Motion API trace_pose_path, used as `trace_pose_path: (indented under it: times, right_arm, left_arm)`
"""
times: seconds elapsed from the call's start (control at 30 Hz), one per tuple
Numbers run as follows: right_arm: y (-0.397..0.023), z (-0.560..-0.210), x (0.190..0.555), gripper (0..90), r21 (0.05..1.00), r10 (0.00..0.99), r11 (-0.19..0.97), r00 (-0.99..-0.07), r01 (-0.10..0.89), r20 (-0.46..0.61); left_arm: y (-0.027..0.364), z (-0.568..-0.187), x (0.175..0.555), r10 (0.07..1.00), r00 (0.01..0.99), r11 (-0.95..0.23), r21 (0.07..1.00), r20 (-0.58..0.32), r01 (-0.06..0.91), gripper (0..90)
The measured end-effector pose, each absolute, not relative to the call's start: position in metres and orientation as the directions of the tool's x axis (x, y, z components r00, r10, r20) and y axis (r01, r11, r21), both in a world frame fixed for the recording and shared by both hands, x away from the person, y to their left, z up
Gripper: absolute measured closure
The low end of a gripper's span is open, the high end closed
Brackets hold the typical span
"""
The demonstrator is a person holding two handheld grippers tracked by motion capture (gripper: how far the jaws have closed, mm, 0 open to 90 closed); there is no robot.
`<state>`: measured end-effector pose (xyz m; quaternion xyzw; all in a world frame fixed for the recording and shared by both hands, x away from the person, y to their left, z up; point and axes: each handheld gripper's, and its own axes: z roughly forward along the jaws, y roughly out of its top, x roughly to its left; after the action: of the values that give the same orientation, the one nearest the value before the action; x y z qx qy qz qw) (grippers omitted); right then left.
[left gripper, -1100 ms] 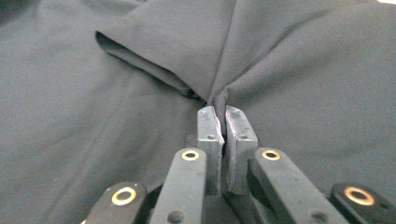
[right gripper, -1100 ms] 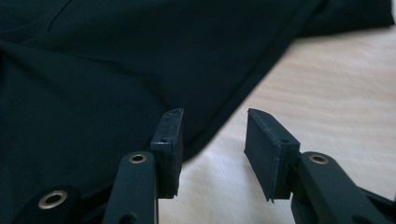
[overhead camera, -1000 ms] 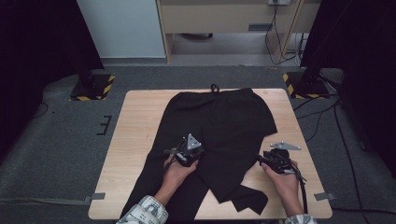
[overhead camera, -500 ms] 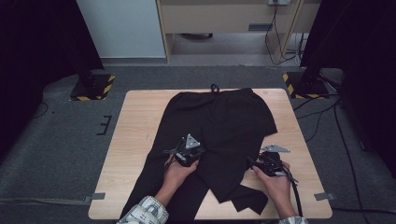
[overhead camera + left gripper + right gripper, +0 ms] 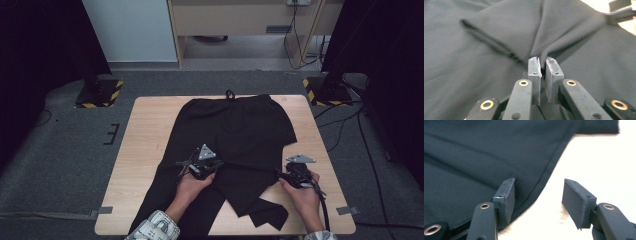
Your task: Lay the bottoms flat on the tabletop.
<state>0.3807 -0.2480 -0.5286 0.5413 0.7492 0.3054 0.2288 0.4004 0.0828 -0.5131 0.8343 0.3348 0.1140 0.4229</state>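
A pair of black trousers (image 5: 235,140) lies spread on the wooden table (image 5: 145,145), with its waistband and a small drawstring loop near the far edge, about in the middle of that edge. One leg runs toward the near left corner and goes over the near edge there, while the other leg is folded back on itself, and its end lies close to the near edge, right of the middle. The left gripper (image 5: 200,167) rests on the cloth in the middle of the near half of the table, held by the person's left hand (image 5: 192,185), whose sleeve has a light pattern. In the left gripper view its jaws are pressed almost together on a raised fold of the black cloth (image 5: 544,53), and the fabric rises from the pads in a small ridge. The right gripper (image 5: 292,175) is at the right side of the garment, near the right edge of the table, in the person's right hand (image 5: 305,192). In the right gripper view its jaws stand apart: the left pad sits over the hem of the trousers (image 5: 486,165), the right pad is over bare wood (image 5: 599,165), and nothing is pinched between them.
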Motion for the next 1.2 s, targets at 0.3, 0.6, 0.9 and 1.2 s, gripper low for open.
trace_pose_path:
  times: [0.3,0.6,0.9,1.2]
  right_arm:
    - [-0.281,-0.526,0.395,44.0,0.690,0.965,0.213,-0.258,0.692,-0.039]
    - [-0.288,-0.518,0.383,42.5,0.717,0.960,0.138,-0.270,0.684,0.073]
    - [-0.269,-0.528,0.379,40.0,0.705,0.938,0.207,-0.343,0.679,0.055]
    - [-0.266,-0.529,0.374,42.3,0.705,0.925,0.265,-0.379,0.658,0.006]
  left_arm:
    - [0.064,-0.522,0.397,0.641,0.765,-0.463,0.762,-0.064,0.452,70.2]
    - [0.063,-0.515,0.399,0.660,0.747,-0.388,0.815,-0.079,0.429,53.6]
    - [0.040,-0.523,0.404,0.610,0.791,-0.472,0.779,-0.049,0.412,57.7]
    - [0.035,-0.527,0.401,0.604,0.797,-0.508,0.756,-0.030,0.413,71.1]
